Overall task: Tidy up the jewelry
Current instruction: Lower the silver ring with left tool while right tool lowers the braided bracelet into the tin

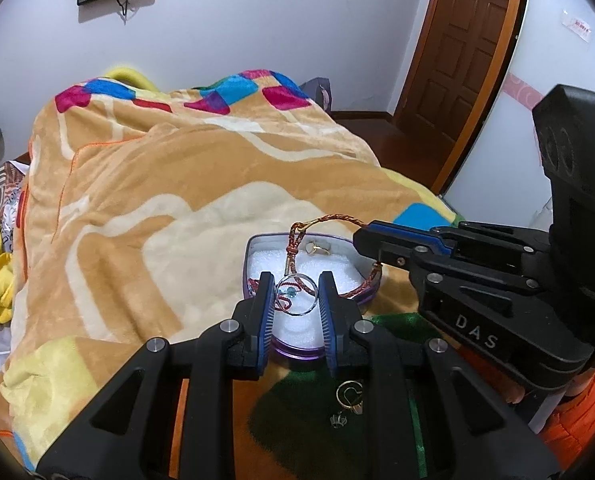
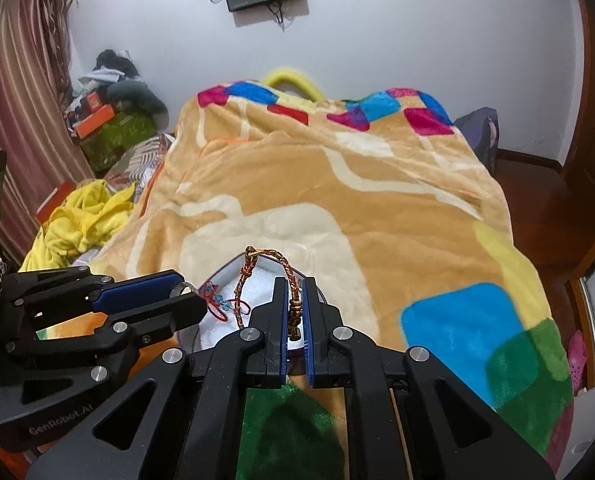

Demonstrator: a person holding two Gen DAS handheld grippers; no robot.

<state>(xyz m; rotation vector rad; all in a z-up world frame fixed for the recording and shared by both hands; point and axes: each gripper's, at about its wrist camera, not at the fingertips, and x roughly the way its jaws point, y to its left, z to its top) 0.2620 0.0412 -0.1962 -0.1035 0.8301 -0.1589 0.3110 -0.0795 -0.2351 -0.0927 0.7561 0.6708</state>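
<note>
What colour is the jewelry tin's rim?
Purple; the tin shows it best in the left wrist view.

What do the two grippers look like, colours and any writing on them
Both are matte black plastic with angular cut-out arms, silver round bolts, and blue ribbed pads lining the fingers. The left gripper reads "GenRobot.AI" on its body in the right wrist view. The right gripper carries white "DAS" lettering and a green light on its boxy black housing.

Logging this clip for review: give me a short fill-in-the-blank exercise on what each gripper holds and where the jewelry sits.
The left gripper grips a clear ____.
The right gripper pinches a braided ____.
The gold ring lies on white foam inside the ____-shaped tin.
Two small earrings lie outside the tin on the ____.

Missing words: ring; bracelet; heart; blanket
</note>
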